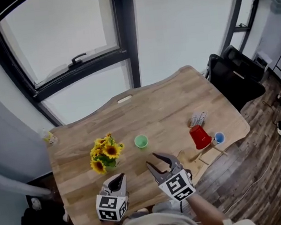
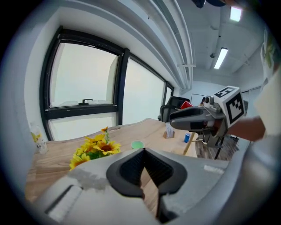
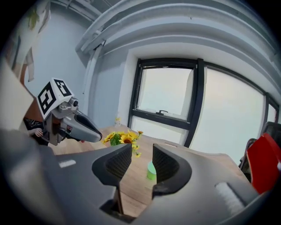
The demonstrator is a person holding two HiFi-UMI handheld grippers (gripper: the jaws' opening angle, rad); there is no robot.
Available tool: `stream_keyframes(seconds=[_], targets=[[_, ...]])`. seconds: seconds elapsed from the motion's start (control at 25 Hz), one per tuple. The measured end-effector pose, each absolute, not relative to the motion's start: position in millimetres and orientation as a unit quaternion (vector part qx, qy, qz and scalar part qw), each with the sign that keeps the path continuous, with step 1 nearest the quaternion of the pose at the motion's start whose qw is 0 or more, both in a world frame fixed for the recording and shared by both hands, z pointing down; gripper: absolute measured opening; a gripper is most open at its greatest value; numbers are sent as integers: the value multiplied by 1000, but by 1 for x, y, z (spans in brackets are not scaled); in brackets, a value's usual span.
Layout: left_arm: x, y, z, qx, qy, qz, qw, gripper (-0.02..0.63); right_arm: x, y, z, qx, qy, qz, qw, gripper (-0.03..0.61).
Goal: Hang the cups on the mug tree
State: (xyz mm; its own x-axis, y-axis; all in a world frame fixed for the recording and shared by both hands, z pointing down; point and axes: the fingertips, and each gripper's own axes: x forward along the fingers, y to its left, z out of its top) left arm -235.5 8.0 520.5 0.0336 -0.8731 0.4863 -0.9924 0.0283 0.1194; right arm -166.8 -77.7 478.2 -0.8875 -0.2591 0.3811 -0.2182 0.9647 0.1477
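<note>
A small green cup [image 1: 141, 141] stands upright mid-table, alone. At the table's right edge a red cup [image 1: 200, 137] and a small blue cup [image 1: 219, 137] hang on the wooden mug tree [image 1: 209, 154]. My left gripper [image 1: 119, 178] hovers near the front edge, shut on nothing, with its pads meeting at the tips [image 2: 144, 151]. My right gripper [image 1: 151, 158] is open and empty, just in front of the green cup. In the right gripper view the green cup [image 3: 151, 171] shows through the gap of the right gripper [image 3: 142, 149], well beyond it. The red cup [image 3: 263, 162] sits at that view's right edge.
A bunch of sunflowers [image 1: 106, 153] stands left of the green cup. A small white box [image 1: 197, 118] lies behind the mug tree. A little bottle [image 1: 49, 138] sits at the far left corner. A black chair [image 1: 237, 75] stands beyond the table's right end, and windows lie behind the table.
</note>
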Motion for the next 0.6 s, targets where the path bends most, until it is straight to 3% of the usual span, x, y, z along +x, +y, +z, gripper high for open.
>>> stream_keyframes(seconds=[0.6], targets=[[-266,22,521,619,-738,119,240,2,-221,-103,532,59,-953,-56,291,137]])
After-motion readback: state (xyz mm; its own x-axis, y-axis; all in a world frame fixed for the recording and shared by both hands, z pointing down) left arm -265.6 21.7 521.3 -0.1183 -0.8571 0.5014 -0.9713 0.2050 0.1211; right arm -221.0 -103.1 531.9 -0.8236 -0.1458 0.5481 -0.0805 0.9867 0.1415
